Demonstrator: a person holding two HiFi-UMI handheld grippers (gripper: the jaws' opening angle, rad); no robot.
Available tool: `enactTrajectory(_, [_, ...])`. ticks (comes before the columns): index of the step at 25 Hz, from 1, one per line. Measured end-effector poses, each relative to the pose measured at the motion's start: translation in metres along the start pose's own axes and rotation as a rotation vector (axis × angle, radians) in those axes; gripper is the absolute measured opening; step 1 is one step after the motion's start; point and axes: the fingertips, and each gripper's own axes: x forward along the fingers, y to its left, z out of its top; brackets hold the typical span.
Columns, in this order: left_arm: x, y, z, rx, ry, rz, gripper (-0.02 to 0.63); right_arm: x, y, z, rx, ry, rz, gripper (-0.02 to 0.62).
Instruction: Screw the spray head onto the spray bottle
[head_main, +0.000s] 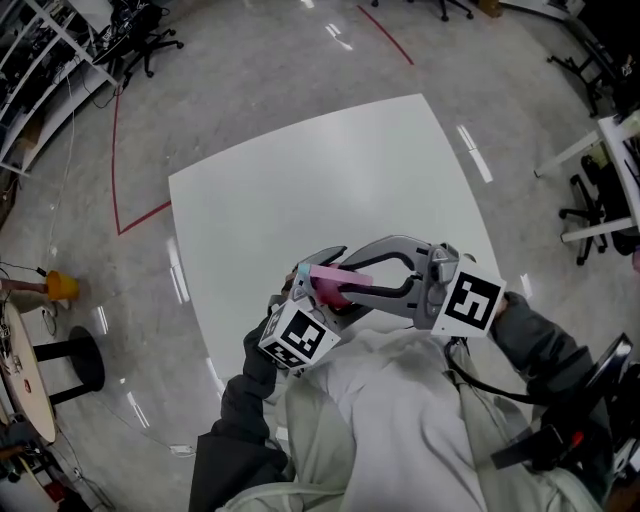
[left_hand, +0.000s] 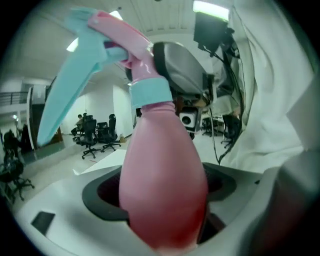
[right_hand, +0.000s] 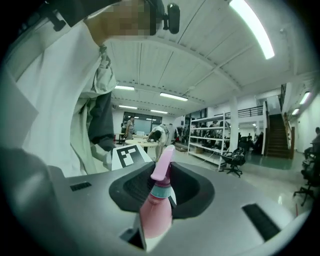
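While the fingers of my left gripper (left_hand: 165, 220) are clamping tight on the fat lower body of the pink spray bottle (left_hand: 162, 170), the bottle is sticking out between them. Its spray head (left_hand: 117, 35), pink with a teal trigger, is sitting on the neck above a teal collar (left_hand: 150, 92). The fingers of my right gripper (right_hand: 156, 225) are pinching the same bottle, which is standing between them with the head pointing away from that camera. Both grippers are sitting nose to nose just in front of my chest. The left marker cube (head_main: 300, 337) is facing up toward my head, and the right marker cube (head_main: 470, 301) is lying just beside my right sleeve (head_main: 540, 345). My forearms are bending in toward my body, the dark left sleeve (head_main: 245, 400) low at my side. I am holding the bottle in the air over the near part of the white desk (head_main: 320, 180), clear of its top.
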Motion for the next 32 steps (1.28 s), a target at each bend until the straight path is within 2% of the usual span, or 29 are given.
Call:
enactTrajectory(3, [-0.008, 0.010, 0.016, -0.080, -0.098, 0.045, 0.442, -0.008, -0.011, 0.012, 0.105, -0.144, -0.080, 0.083])
enactTrajectory(8, [-0.013, 0.022, 0.020, -0.096, -0.154, 0.134, 0.442, -0.014, -0.018, 0.012, 0.188, -0.182, -0.129, 0.081])
enactTrajectory(11, [-0.010, 0.028, 0.009, 0.015, -0.065, 0.241, 0.442, -0.007, -0.019, 0.009, 0.200, -0.109, -0.165, 0.081])
enactTrajectory(13, [-0.008, 0.033, -0.002, 0.128, 0.048, 0.326, 0.442, 0.000, -0.012, 0.004, 0.126, 0.000, -0.189, 0.081])
enactTrajectory(14, [-0.008, 0.037, -0.007, 0.165, 0.092, 0.375, 0.442, 0.003, -0.011, -0.002, 0.107, 0.070, -0.230, 0.081])
enactTrajectory(15, [-0.010, 0.043, -0.010, 0.173, 0.119, 0.426, 0.441, 0.004, -0.016, -0.008, 0.125, 0.122, -0.297, 0.081])
enactTrajectory(16, [-0.012, 0.048, -0.013, 0.147, 0.126, 0.473, 0.442, 0.005, -0.025, -0.013, 0.174, 0.140, -0.379, 0.081])
enactTrajectory(18, [-0.013, 0.052, -0.015, 0.037, 0.089, 0.526, 0.442, 0.005, -0.040, -0.015, 0.266, 0.093, -0.498, 0.081])
enactTrajectory(21, [-0.008, 0.047, -0.008, -0.098, -0.040, 0.530, 0.442, 0.001, -0.038, -0.004, 0.230, -0.036, -0.508, 0.083])
enactTrajectory(23, [-0.011, 0.048, -0.003, -0.120, -0.093, 0.539, 0.442, -0.006, -0.032, -0.001, 0.215, -0.088, -0.476, 0.101])
enactTrajectory(25, [-0.015, 0.050, 0.002, -0.116, -0.132, 0.524, 0.442, -0.012, -0.029, -0.002, 0.225, -0.111, -0.397, 0.133])
enactTrajectory(28, [-0.019, 0.046, 0.018, -0.082, -0.237, 0.428, 0.442, -0.010, -0.019, -0.001, 0.207, -0.115, -0.237, 0.133])
enactTrajectory(30, [-0.022, 0.039, 0.027, -0.061, -0.290, 0.331, 0.442, -0.003, -0.018, 0.004, 0.195, -0.114, -0.208, 0.133])
enactTrajectory(32, [-0.023, 0.030, 0.030, -0.065, -0.308, 0.233, 0.442, 0.006, -0.015, 0.008, 0.172, -0.106, -0.203, 0.133])
